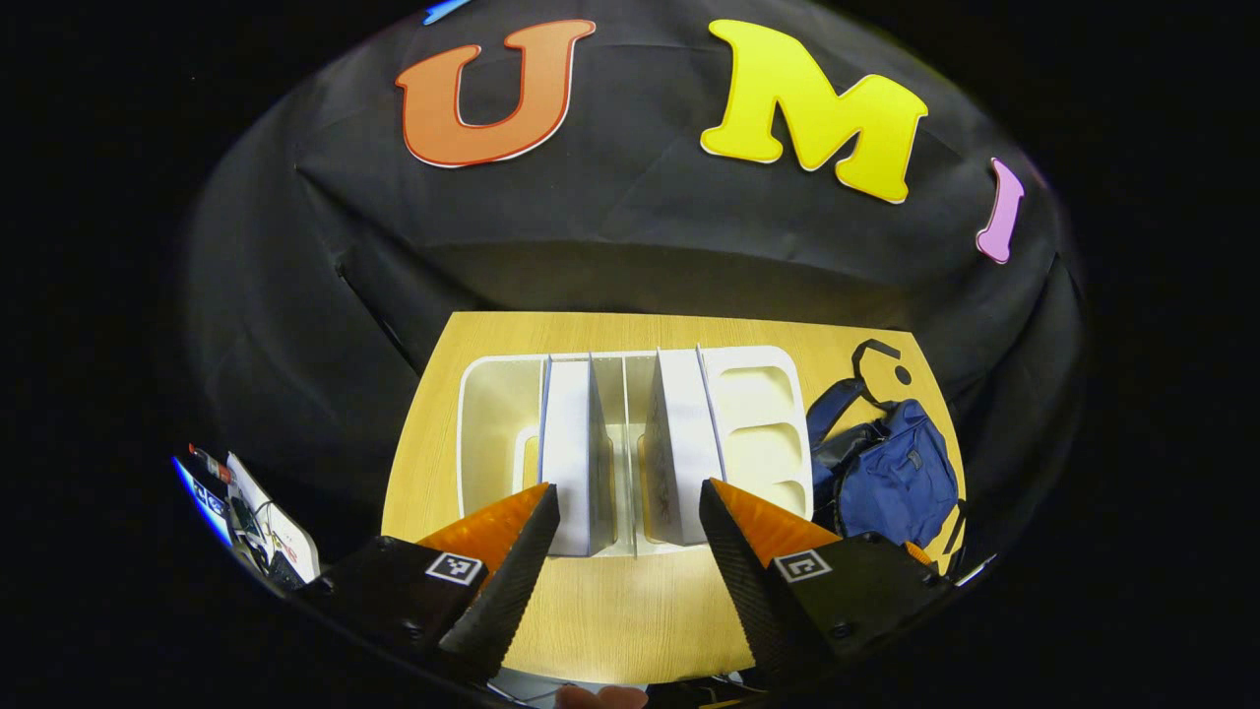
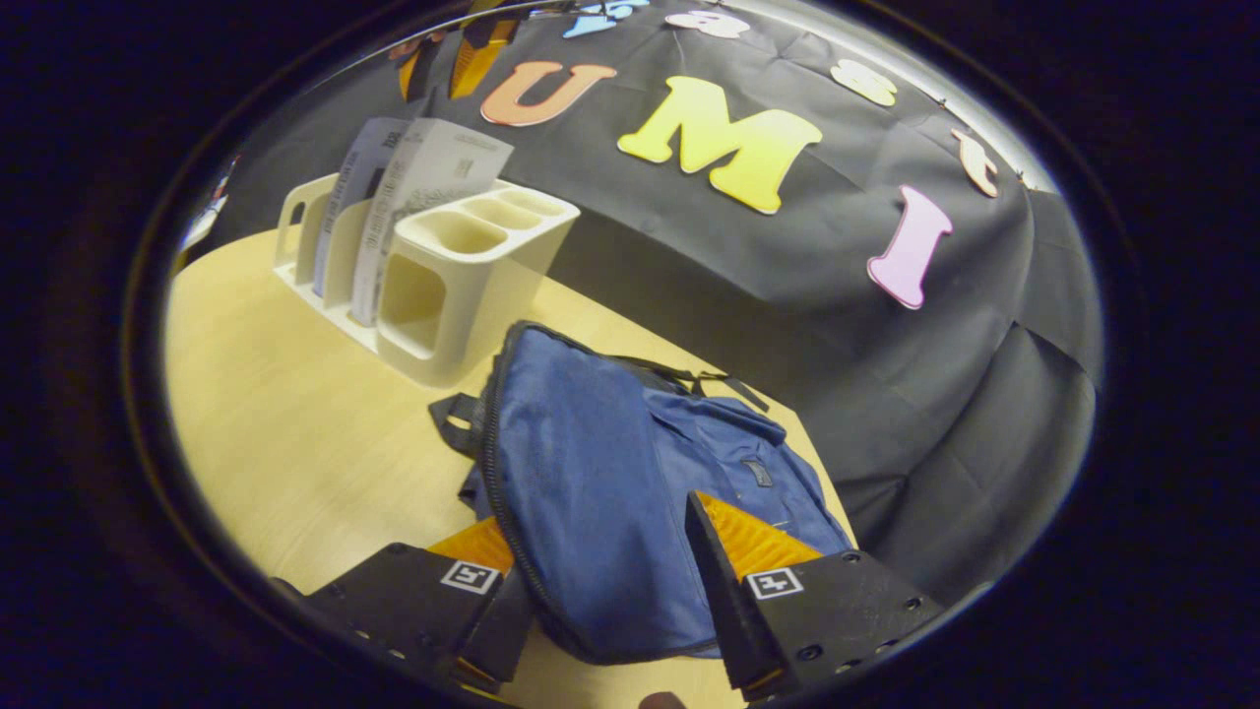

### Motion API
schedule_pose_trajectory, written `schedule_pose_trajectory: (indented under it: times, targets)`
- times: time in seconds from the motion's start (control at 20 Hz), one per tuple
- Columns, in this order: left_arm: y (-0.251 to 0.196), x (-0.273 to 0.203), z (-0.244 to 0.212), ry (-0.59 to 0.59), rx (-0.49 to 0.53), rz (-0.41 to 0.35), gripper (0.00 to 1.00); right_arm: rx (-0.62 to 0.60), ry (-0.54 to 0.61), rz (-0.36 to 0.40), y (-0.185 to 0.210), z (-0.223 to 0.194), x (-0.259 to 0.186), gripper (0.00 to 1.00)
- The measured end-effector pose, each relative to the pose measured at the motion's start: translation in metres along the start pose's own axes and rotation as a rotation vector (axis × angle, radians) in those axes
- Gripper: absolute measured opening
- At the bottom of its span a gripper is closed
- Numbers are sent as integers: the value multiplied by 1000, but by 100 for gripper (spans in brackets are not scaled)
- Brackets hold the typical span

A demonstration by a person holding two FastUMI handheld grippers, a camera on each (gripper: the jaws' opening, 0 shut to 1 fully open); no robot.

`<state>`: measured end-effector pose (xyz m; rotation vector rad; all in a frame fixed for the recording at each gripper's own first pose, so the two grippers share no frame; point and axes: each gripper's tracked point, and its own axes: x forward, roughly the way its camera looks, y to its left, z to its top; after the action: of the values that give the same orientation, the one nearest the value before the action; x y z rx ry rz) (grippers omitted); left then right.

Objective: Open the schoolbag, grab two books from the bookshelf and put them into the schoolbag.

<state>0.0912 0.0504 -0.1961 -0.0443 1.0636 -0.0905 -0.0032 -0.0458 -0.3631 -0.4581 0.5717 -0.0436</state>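
L gripper (image 1: 628,502): fingers spread wide, nothing between them, held above the near part of the light wooden table (image 1: 630,611) & aimed down at the cream plastic desktop bookshelf (image 1: 635,443). Two thin white-covered books stand upright in its slots: left book (image 1: 569,453) in line w/ the L finger tip, right book (image 1: 681,458) just inside the R finger tip, a clear divider between them. Shelf's right end has a block of cup-like compartments. Right of the shelf, just beside it, lies the dark blue fabric schoolbag (image 1: 891,473), black straps trailing toward the table's far edge. R gripper (image 2: 605,542): fingers also wide apart, straddling the near end of the schoolbag (image 2: 600,492) — bag bulges up between them; can't tell if either finger actually touches the fabric. Black zip line runs along the bag's left edge; looks closed as far as visible. Bag lies flat on the table (image 2: 276,433), black strap loop at its left. Beyond it the bookshelf (image 2: 443,286), w/ both books (image 2: 413,197) leaning in the slots. Black cloth wall behind.
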Motion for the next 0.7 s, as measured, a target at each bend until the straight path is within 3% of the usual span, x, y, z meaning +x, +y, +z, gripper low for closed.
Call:
schedule_pose_trajectory:
  times: [0.05,0.1,0.25,0.35,0.5,0.7]
  targets:
    - [1,0,1,0,1,2,93,21,32,-1,0,-4,7,76]
    - [2,0,0,1,4,3,91,40,63,-4,-2,-9,16,70]
    - [4,1,1,-2,11,2,93,98,108,12,-8,-8,27,32]
    - [3,1,0,0,8,-3,91,122,129,76,-3,-5,27,7]
    - [4,4,-2,7,1,-12,93,145,161,141,-12,-3,20,3]
    - [3,10,0,13,10,-22,92,144,127,129,-50,23,4,3]
